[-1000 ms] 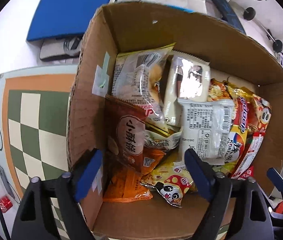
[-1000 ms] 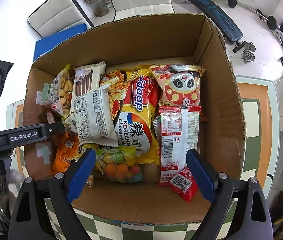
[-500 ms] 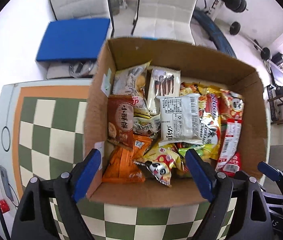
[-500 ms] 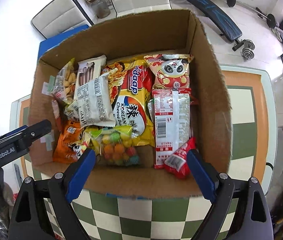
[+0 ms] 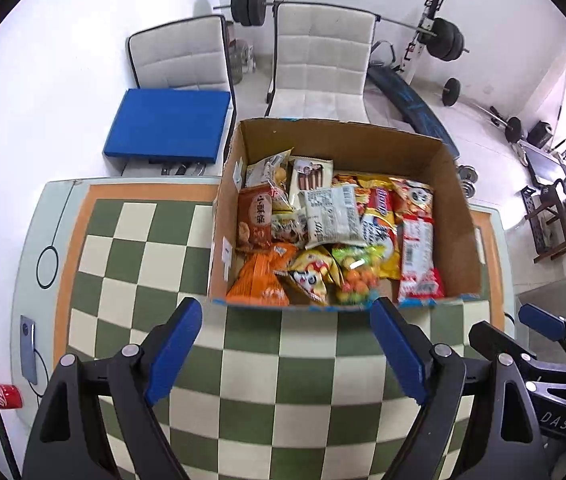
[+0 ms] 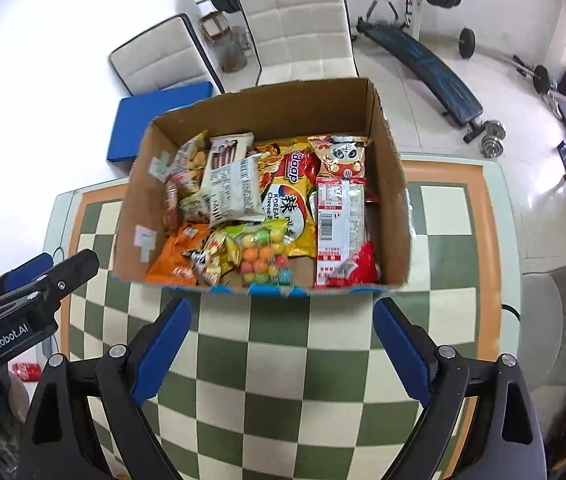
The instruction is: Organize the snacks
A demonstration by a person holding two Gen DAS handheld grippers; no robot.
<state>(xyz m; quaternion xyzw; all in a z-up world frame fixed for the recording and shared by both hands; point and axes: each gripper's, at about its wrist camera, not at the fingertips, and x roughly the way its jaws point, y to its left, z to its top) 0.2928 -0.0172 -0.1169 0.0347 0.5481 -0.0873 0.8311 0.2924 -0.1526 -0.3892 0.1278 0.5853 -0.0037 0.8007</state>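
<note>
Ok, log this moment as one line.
left gripper: open, empty | right gripper: open, empty | snacks: in cardboard box | box: on checkered table

An open cardboard box point(image 6: 387, 184) stands upright beyond the tips of both tongs, crammed with snack packets lying flat and overlapping. Nearest the left tongs point(image 5: 287, 344) lies an orange packet point(image 5: 259, 276), with a brown packet point(image 5: 255, 216) behind it. Just ahead of the right tongs point(image 6: 283, 344) sits a clear bag of coloured candy balls point(image 6: 263, 256). Behind that lies a yellow noodle packet point(image 6: 291, 204) and a white wrapper point(image 6: 235, 192) with its barcode side up. A long red-and-white packet point(image 6: 343, 224) lies along the box's right wall, a panda-printed packet point(image 6: 341, 156) behind it.
</note>
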